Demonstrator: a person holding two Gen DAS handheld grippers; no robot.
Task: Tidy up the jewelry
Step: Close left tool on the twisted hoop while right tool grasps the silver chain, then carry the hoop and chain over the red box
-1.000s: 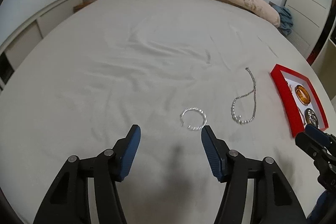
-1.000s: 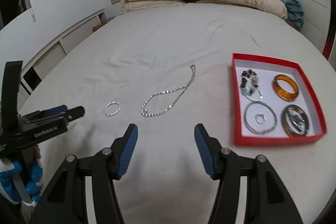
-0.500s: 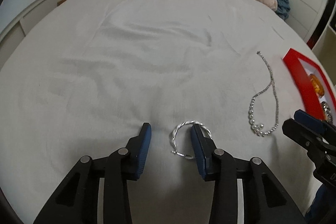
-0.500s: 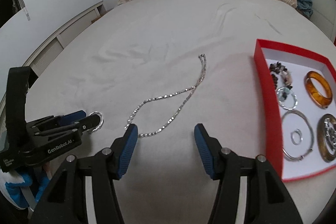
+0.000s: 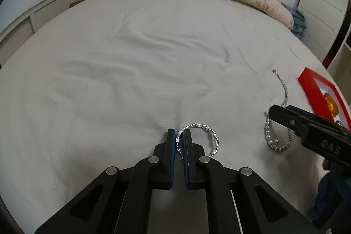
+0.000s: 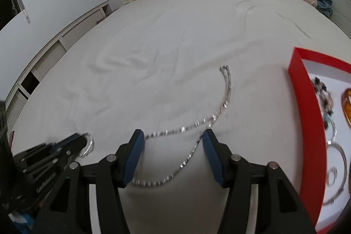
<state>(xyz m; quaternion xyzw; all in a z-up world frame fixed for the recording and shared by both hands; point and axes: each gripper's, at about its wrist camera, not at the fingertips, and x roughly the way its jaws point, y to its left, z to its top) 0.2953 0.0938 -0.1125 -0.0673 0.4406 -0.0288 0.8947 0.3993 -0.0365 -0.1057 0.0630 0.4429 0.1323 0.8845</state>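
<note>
Left gripper: its fingers are clenched on the near-left arc of the twisted silver bracelet, which lies flat on the bed sheet; only a thin bit of the band is pinched, and the rest of the ring sticks out to the right.

Right gripper: fingers released and spread, pressed down to the sheet with the silver chain necklace passing between them; the pads do not press on it.

Necklace: a long loop on the sheet, its bottom curve under the right gripper, its far end trailing toward the red tray.

Tray: to the right on the bed, already holding an amber bangle, a dark bead string and silver rings.

Step in hand: my reading is two pickups at once, bracelet on the left, necklace on the right, both headed for the tray.

Risk, bracelet: the hold is thin and off-centre, so on the lift the ring may swing or slip out and drop back on the bed.

Risk, necklace: closing on a slack chain over soft bedding may catch the sheet with it, or take only one strand so the rest drags and snags.

Risk, crowding: the two grippers work near each other; a sideways move could knock one into the other.

Risk, tray: a dangling chain may hook the tray wall or tangle with what lies inside.
</note>
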